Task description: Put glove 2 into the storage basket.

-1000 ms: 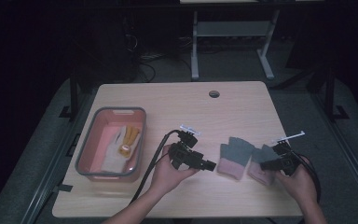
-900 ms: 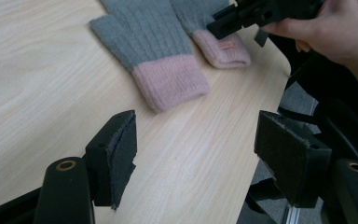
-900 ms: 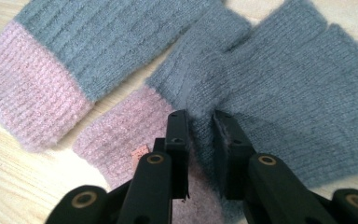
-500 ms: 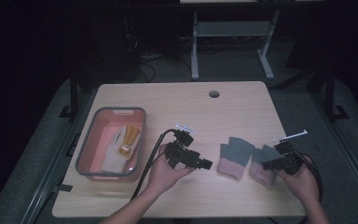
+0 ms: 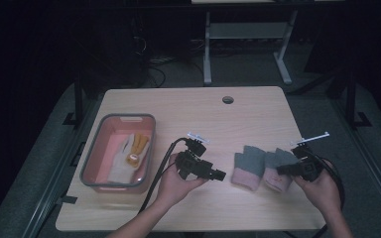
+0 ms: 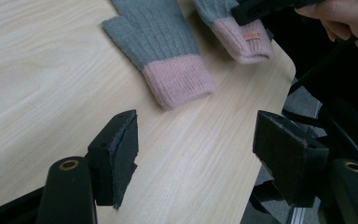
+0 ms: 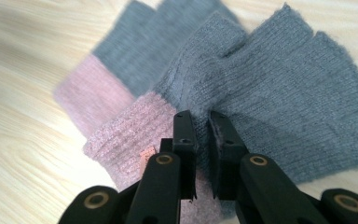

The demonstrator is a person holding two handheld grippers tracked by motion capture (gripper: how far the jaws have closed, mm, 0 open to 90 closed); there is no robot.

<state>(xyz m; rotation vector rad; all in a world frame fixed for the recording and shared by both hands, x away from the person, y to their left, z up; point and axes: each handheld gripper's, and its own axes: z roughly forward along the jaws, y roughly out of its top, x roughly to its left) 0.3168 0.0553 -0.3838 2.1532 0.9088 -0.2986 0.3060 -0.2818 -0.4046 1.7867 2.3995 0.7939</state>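
Two grey knitted gloves with pink cuffs lie side by side on the wooden table [image 5: 178,106]. My right gripper [image 5: 282,170] [image 7: 200,121] is shut on the right glove [image 5: 284,157] [image 7: 284,79], pinching a fold of knit just above its cuff. The left glove [image 5: 248,161] [image 7: 121,56] [image 6: 168,51] lies flat beside it. My left gripper [image 5: 220,174] [image 6: 196,135] hovers low over bare wood left of the gloves, open, with nothing between its jaws. In the left gripper view, the right glove [image 6: 242,37] lies under the other gripper's black jaw.
A grey-rimmed pink tub [image 5: 92,158] stands at the table's left and holds a white and orange glove [image 5: 124,158]. A cable hole [image 5: 227,99] sits near the far edge. The table's right edge [image 6: 279,70] is close behind the gloves.
The right gripper has closed on the right glove and risen slightly with the pinched knit. The left gripper has stayed where it was.
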